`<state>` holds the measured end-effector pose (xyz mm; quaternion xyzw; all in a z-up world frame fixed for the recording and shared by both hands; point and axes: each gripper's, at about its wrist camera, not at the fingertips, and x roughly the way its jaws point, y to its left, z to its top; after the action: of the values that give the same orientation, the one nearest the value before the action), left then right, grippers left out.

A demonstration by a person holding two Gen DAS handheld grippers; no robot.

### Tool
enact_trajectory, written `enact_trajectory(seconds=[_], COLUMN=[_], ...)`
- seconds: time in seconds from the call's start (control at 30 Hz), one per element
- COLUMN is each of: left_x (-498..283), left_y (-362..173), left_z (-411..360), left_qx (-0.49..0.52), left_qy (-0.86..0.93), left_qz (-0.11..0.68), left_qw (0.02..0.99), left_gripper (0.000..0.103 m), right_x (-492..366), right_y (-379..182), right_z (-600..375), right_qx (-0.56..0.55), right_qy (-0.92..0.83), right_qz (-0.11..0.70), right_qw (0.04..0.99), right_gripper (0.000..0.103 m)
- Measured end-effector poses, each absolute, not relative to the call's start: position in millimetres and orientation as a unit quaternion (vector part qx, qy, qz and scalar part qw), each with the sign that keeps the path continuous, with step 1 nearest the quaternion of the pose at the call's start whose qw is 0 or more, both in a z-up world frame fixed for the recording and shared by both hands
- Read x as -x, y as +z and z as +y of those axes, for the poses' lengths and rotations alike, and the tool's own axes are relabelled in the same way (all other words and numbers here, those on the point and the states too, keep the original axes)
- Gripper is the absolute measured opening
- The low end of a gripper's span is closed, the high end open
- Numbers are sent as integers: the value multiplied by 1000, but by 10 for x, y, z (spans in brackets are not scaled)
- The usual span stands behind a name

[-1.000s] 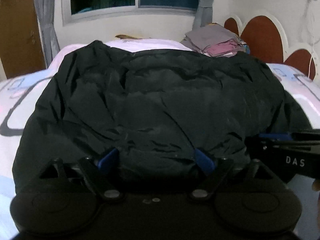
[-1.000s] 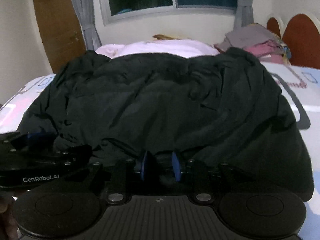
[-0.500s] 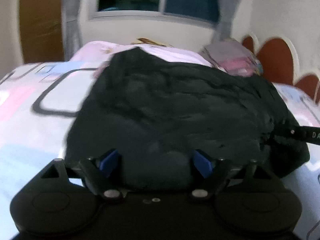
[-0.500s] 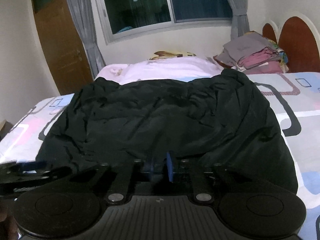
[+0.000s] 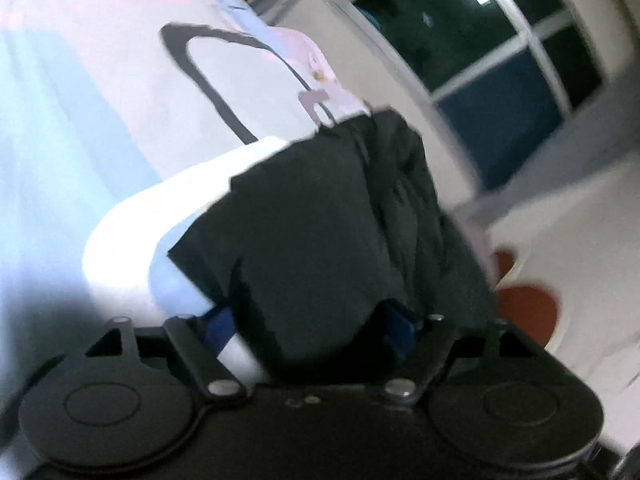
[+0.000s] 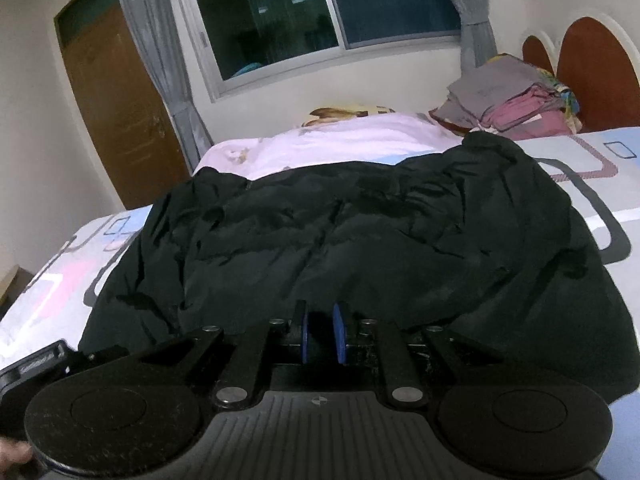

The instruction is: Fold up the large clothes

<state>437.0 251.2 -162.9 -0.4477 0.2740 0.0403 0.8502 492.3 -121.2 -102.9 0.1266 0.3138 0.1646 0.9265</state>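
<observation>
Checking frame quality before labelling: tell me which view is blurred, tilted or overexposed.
Left wrist view: motion-smeared and strongly tilted, the bedsheet blown out white beside the black jacket. Right wrist view: sharp and level, dim indoor light, fisheye bending of the window, jacket detail lost in dark.

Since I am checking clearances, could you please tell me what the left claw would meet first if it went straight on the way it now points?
Most likely the black jacket: a corner of it already lies between the left claw's open fingers, with the patterned bedsheet beneath. The picture is blurred, so depth is uncertain.

Black jacket blurred; its near hem hidden behind hand-held gripper.
</observation>
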Motion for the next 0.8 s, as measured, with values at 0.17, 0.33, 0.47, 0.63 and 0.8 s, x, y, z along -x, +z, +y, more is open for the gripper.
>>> enact_trajectory(seconds=[0.17,0.33,0.47,0.63,0.8], left_x=[-4502,-4517,-4618,-4630,-4645], left_y=[-1579,-1168,-1091,-1142,-1134], left_z=[2465,2193,2191,2222,2229], left_qx=[423,318,285,291,287], left_qy=[22,22,23,26,15], left_qz=[261,258,276,284,284], left_qw=[868,912,918,913,915], left_gripper=[35,25,27,33,31], right_x=[-5030,-5213,-5216,-5150,-5090], right_y=[-1059,-1200,-1115,-1191,-1031], right_z=[-1131,-1012,-1042,-1034,-1082], right_qx=[-127,-105,-120,-128,-144], right_qy=[170,155,150,145,144], right_qz=[314,361,371,375,361], right_qw=[925,913,908,907,910], right_gripper=[14,14,14,14,14])
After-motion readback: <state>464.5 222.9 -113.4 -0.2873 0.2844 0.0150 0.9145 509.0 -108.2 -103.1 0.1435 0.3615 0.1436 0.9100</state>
